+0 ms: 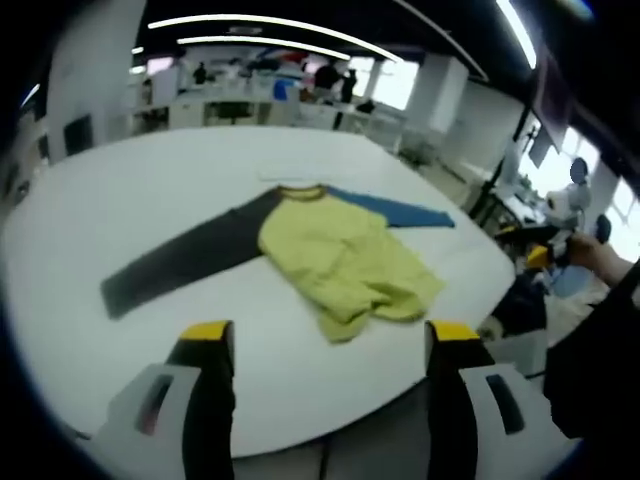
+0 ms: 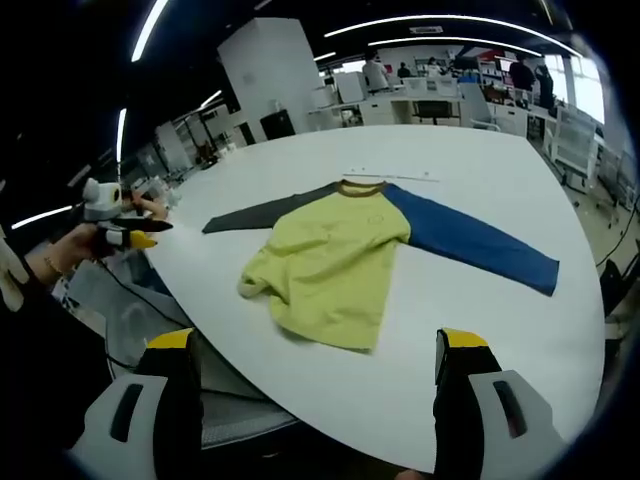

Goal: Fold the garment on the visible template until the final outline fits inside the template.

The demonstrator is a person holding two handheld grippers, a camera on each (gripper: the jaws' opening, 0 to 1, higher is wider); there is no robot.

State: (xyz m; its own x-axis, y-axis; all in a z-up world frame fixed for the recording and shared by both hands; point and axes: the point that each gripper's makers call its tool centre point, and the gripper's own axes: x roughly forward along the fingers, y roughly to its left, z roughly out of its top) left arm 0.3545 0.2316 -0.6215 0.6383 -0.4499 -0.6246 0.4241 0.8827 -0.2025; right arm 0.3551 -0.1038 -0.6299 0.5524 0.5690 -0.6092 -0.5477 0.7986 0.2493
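Shirt unfolded mid-table, both claws spread and empty — fold not begun.

Garment (image 1: 330, 255) lay flat-ish on the white table (image 1: 150, 190), yellow body rumpled at the hem, grey sleeve (image 1: 185, 262) and blue sleeve (image 2: 470, 240) splayed out to opposite sides. Left gripper (image 1: 330, 350) and right gripper (image 2: 315, 365) hung back near the table edge, well apart from the cloth, jaws wide, nothing pinched. Template barely discernible; thin marks (image 2: 390, 176) beyond the collar. Risks: grabbing the bunched hem would prob. drag the whole shirt off position; long sleeves could poke past the outline.
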